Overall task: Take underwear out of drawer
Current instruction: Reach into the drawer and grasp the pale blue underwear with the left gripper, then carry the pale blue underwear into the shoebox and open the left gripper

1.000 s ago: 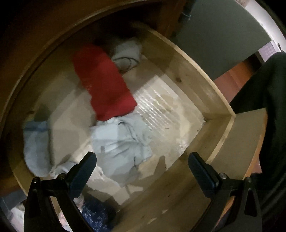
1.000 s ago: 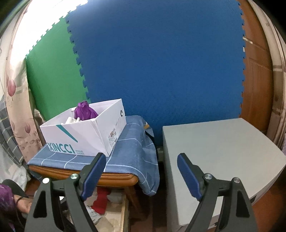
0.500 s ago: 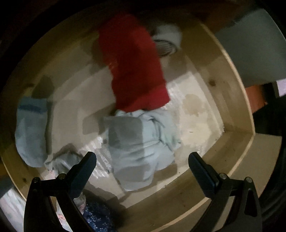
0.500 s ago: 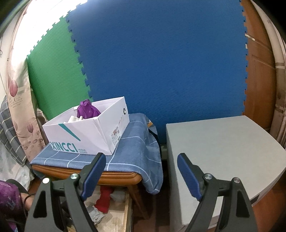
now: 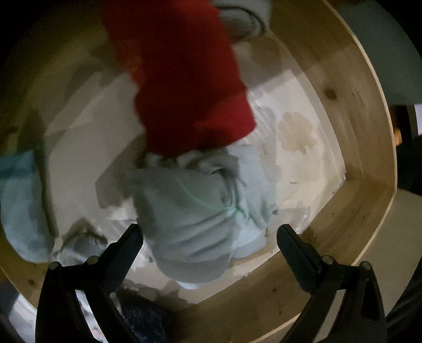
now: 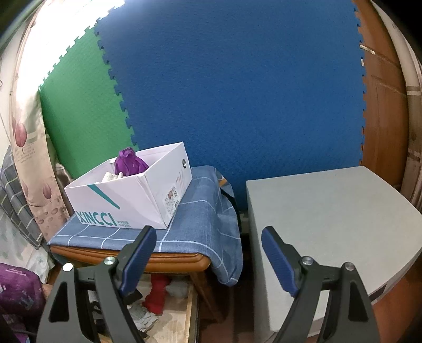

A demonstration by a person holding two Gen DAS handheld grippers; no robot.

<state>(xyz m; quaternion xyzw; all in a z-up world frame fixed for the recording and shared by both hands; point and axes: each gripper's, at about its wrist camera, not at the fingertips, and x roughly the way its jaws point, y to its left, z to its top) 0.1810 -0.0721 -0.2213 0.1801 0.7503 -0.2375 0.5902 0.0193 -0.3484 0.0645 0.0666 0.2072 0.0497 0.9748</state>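
Note:
In the left wrist view I look down into an open wooden drawer (image 5: 350,110). A crumpled pale blue-grey underwear piece (image 5: 195,219) lies in the middle, and my open left gripper (image 5: 209,237) hovers just above it, fingers either side. A red garment (image 5: 184,79) lies behind it. Another pale blue piece (image 5: 21,200) lies at the left wall, and a dark blue speckled piece (image 5: 142,316) lies near the front. My right gripper (image 6: 208,245) is open and empty, held high above the drawer (image 6: 191,311), where the red garment (image 6: 157,293) shows.
A white item (image 5: 242,18) lies at the drawer's back. A white shoe box (image 6: 126,198) with purple cloth stands on a blue checked cloth (image 6: 200,219) over a wooden stool. A grey cabinet (image 6: 327,216) stands to the right. Blue and green foam mats cover the wall.
My left gripper has moved down and forward into the drawer, closing in on the pale blue-grey underwear. The right gripper has drifted only slightly.

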